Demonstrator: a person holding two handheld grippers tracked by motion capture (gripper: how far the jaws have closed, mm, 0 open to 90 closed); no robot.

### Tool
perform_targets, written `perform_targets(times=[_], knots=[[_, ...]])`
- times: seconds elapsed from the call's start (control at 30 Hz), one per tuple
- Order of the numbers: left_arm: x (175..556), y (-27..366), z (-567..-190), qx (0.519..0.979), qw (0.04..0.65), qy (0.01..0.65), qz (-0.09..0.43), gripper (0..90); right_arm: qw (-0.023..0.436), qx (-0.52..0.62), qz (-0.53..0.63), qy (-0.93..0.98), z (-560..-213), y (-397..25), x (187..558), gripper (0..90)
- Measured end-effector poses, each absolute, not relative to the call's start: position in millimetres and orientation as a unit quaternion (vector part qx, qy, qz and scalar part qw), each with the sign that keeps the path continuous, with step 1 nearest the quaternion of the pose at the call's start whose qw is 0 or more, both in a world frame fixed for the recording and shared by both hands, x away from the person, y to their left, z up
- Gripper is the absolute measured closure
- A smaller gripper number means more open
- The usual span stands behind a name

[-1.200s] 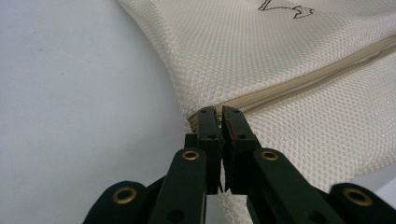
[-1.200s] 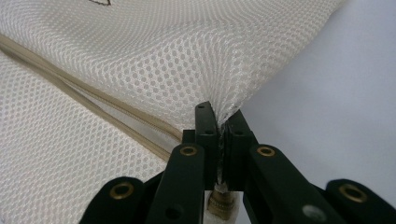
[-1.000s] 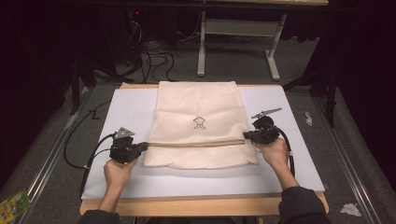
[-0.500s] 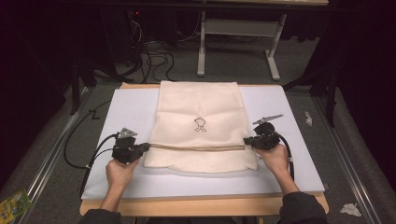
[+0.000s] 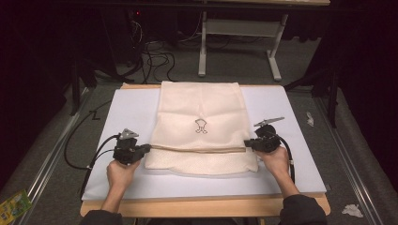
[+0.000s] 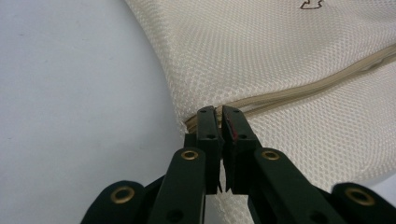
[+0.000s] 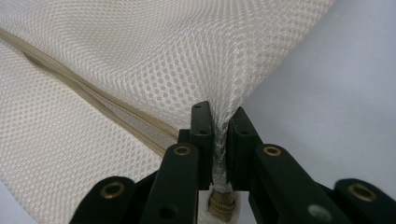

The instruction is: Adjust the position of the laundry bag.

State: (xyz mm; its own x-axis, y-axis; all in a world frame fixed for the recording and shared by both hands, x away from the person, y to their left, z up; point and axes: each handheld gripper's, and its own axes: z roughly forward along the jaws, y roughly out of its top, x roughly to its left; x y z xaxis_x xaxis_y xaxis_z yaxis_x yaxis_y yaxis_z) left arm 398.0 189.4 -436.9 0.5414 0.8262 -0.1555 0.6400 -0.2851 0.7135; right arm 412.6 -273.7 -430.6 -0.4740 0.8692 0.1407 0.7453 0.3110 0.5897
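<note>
A cream mesh bag (image 5: 201, 112) with a small dark logo lies on the white board (image 5: 295, 154), its near part folded back along a tan zipper edge (image 5: 197, 150). My left gripper (image 5: 146, 148) is shut on the bag's left corner at the zipper end (image 6: 219, 116). At the bag's right corner my right gripper (image 5: 248, 143) is shut on a pinch of mesh (image 7: 219, 126). The mesh bag (image 6: 289, 60) spreads beyond the left jaws, and the mesh bag (image 7: 116, 60) rises taut from the right jaws. Both hands hold the folded edge stretched between them.
The white board rests on a wooden table (image 5: 197, 206). Cables (image 5: 80, 150) trail off the left side. Beyond the table stand a white frame leg (image 5: 202, 51) and floor cables. Scraps lie on the floor at right (image 5: 352, 210) and a green packet (image 5: 14, 204) at left.
Both grippers have moved nearer to the person with the bag's corners, pulling the folded zipper edge back over the lower part of the bag.
</note>
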Motion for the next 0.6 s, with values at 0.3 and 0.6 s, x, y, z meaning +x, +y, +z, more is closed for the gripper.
perform_targets(times=[0.3,0.6], knots=[[398.6,188.1,-438.2,0.793,0.381,0.459,0.124,84.8,0.110,0.505,0.310,0.798,-431.7,-273.3,410.8,73.3],[395.8,193.4,-428.7,0.778,0.409,0.455,0.140,74.9,0.137,0.512,0.330,0.781,-424.1,-278.0,404.3,58.4]])
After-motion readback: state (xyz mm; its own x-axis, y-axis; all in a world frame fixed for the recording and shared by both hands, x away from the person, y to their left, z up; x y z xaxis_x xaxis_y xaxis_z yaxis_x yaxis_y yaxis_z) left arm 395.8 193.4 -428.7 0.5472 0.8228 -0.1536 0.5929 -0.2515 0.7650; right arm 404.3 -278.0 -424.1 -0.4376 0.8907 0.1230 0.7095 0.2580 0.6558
